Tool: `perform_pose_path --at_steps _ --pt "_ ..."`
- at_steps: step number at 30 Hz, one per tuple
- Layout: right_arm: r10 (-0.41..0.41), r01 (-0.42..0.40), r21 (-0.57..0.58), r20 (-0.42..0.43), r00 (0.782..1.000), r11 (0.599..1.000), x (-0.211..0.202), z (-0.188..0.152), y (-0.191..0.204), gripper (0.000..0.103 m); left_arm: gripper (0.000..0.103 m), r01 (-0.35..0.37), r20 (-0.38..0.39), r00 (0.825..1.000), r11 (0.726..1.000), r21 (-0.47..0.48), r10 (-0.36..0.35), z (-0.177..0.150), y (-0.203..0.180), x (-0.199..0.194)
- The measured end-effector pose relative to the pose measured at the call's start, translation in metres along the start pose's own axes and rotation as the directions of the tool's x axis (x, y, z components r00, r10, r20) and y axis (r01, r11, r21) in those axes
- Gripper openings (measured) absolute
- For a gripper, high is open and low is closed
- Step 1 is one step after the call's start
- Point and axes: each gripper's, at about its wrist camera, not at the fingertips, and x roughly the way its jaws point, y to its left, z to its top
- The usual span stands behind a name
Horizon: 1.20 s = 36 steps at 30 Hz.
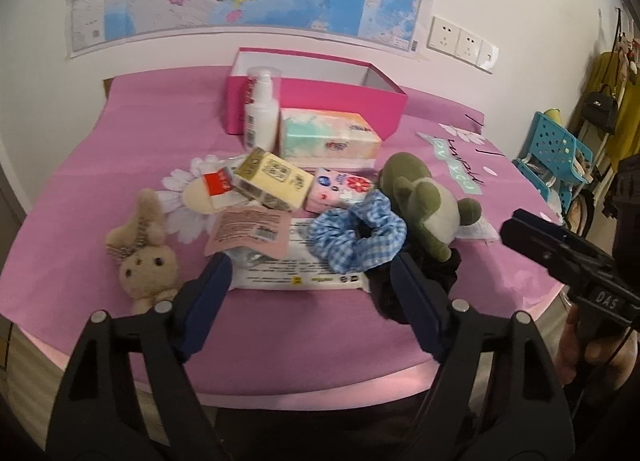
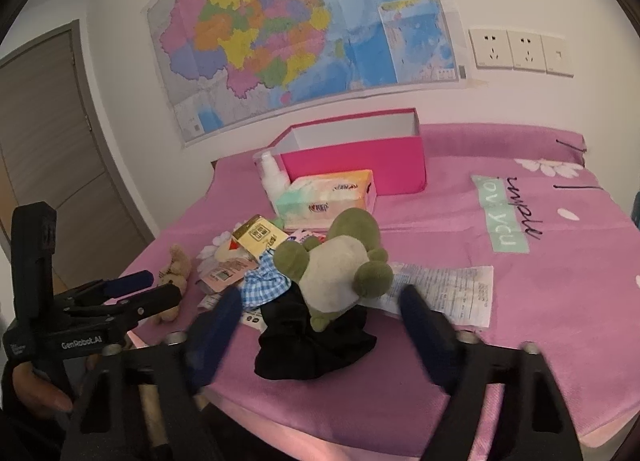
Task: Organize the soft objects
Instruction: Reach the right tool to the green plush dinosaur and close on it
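A pile lies on a pink cloth: a beige plush bunny (image 1: 144, 257), a blue gingham scrunchie (image 1: 356, 237), a green plush frog (image 1: 428, 197) and a black cloth (image 1: 436, 277). My left gripper (image 1: 312, 265) is open and empty, just short of a white wipes pack (image 1: 296, 273). My right gripper (image 2: 320, 301) is open and empty, its jaws either side of the frog (image 2: 340, 269) and black cloth (image 2: 316, 345). An open pink box (image 1: 320, 101) stands at the back. The right gripper also shows at the right edge in the left wrist view (image 1: 560, 249).
Hard items sit in the pile: a white pump bottle (image 1: 262, 109), a tissue pack (image 1: 328, 133), a yellow carton (image 1: 272, 181), a pink packet (image 1: 248, 233), a floral pouch (image 1: 340, 189). A paper sheet (image 2: 448, 289) lies right of the frog. A blue rack (image 1: 556, 157) stands beyond the table's right edge.
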Motion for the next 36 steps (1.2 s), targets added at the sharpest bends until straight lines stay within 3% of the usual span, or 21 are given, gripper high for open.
perform_pose_path --at_steps 8,12,15,17,30,33,36 --pt "-0.008 0.009 0.046 -0.032 0.999 0.999 0.02 0.003 -0.017 0.076 0.08 0.136 -0.025 0.991 0.99 0.038 -0.135 0.021 -0.034 0.033" --pt "0.004 -0.002 0.071 -0.037 0.999 0.997 0.028 0.006 -0.026 0.074 0.065 0.19 -0.055 0.981 0.982 0.025 -0.188 0.026 -0.043 0.047" --pt "0.028 -0.023 0.091 -0.048 0.998 0.996 0.037 0.007 -0.033 0.062 0.058 0.223 -0.083 0.972 0.975 0.0 -0.222 0.028 -0.046 0.059" --pt "0.044 -0.037 0.11 -0.065 0.997 0.993 0.044 0.006 -0.037 0.058 0.045 0.238 -0.098 0.966 0.971 -0.006 -0.238 0.027 -0.048 0.066" --pt "0.099 -0.087 0.15 -0.072 0.992 0.985 0.055 0.007 -0.049 0.024 0.035 0.243 -0.08 0.968 0.969 0.046 -0.239 0.035 -0.064 0.065" --pt "0.099 -0.086 0.159 -0.078 0.992 0.984 0.057 0.006 -0.051 0.024 0.023 0.232 -0.084 0.97 0.972 0.028 -0.229 0.035 -0.059 0.069" --pt "0.101 -0.087 0.167 -0.08 0.992 0.982 0.057 0.005 -0.054 0.023 0.023 0.236 -0.085 0.969 0.972 0.023 -0.233 0.036 -0.058 0.07"
